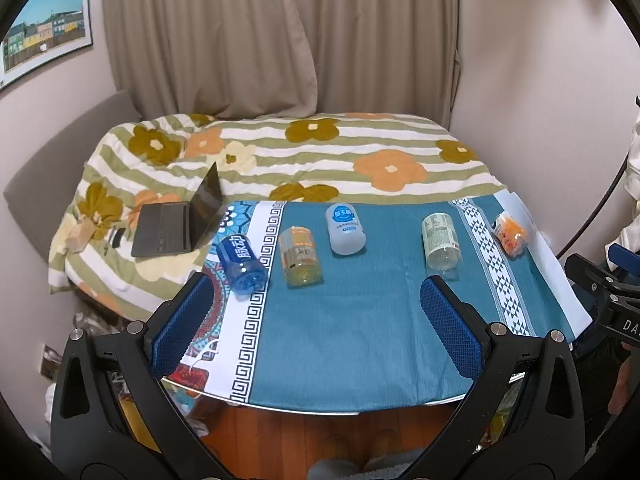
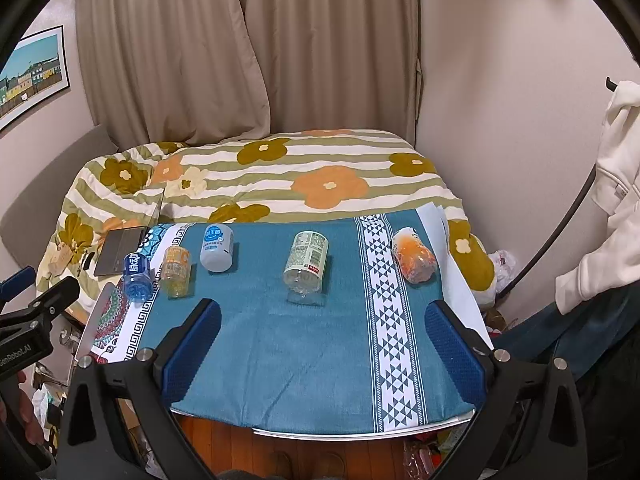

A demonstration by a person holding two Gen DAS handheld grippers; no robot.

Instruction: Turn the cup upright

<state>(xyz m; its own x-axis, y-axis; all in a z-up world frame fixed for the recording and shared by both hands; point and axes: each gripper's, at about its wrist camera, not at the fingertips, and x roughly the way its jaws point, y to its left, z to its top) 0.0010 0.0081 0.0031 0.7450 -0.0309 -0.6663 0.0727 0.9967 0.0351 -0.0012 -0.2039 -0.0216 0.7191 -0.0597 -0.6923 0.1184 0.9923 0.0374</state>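
Several cups made from cut plastic bottles lie on their sides in a row on the blue-clothed table (image 1: 352, 328): a blue one (image 1: 241, 264) (image 2: 137, 275), an orange-yellow one (image 1: 300, 255) (image 2: 176, 270), a white-blue one (image 1: 345, 229) (image 2: 217, 247), a green-white one (image 1: 441, 242) (image 2: 306, 266) and an orange one (image 1: 509, 233) (image 2: 414, 255). My left gripper (image 1: 316, 300) is open and empty above the table's near part. My right gripper (image 2: 324, 322) is open and empty, also short of the row.
A bed with a flowered quilt (image 1: 320, 152) lies beyond the table, with an open laptop (image 1: 180, 224) on it. Curtains (image 1: 280, 36) hang behind. The table's front edge (image 1: 304, 410) is near; wooden floor lies below.
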